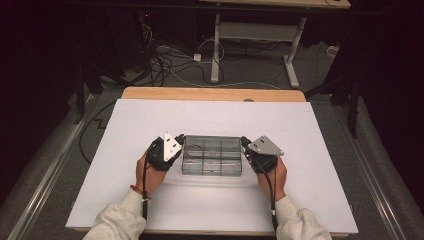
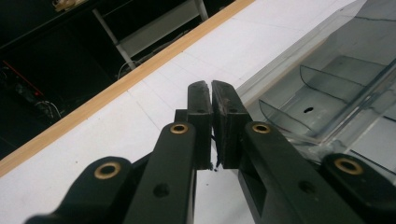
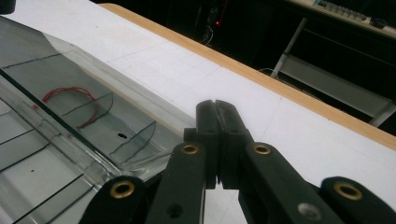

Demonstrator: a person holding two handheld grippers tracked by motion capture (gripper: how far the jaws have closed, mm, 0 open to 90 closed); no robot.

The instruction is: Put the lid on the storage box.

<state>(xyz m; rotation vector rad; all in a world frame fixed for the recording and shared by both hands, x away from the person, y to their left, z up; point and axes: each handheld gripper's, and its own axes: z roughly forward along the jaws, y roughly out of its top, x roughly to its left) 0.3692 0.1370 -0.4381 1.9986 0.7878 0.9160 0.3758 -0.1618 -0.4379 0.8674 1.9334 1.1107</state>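
L gripper (image 1: pixel 179 141): centre-left of high view, just at the left end of the clear box; grey plate on top. In the left gripper view (image 2: pixel 212 93) jaws rise from bottom centre, pads pressed together w/ a hairline gap, nothing between them. Closed, empty.
R gripper (image 1: pixel 245 144): centre-right of high view, at the box's right end, grey plate on top. In the right gripper view (image 3: pixel 217 109) jaws meet flat at mid-frame, nothing pinched. Closed, empty.
Hands: L hand (image 1: pixel 150 172) and R hand (image 1: pixel 274 175) come up from the bottom edge, pale sleeves, cable trailing back from each gripper.
Clear box (image 1: pixel 212 155): see-thru plastic organiser w/ dividers, mid-frame of high view, lying flat on the sheet betw the 2 grippers. Right side of left gripper view (image 2: pixel 327 88), curved dividers + small hole in the floor visible. Left half of right gripper view (image 3: pixel 70 121).
Contact w/ box: tips sit just beside its ends; can't tell if touching.
Red wire (image 3: pixel 70 93): thin loop inside one compartment, upper left of right gripper view.
White sheet (image 1: pixel 150 115): covers most of the table.
Table edge (image 1: pixel 210 94): wood strip along the far side, above the sheet.
Background: dark floor w/ cables (image 1: pixel 170 62) and a desk frame (image 1: pixel 260 35), top of high view.
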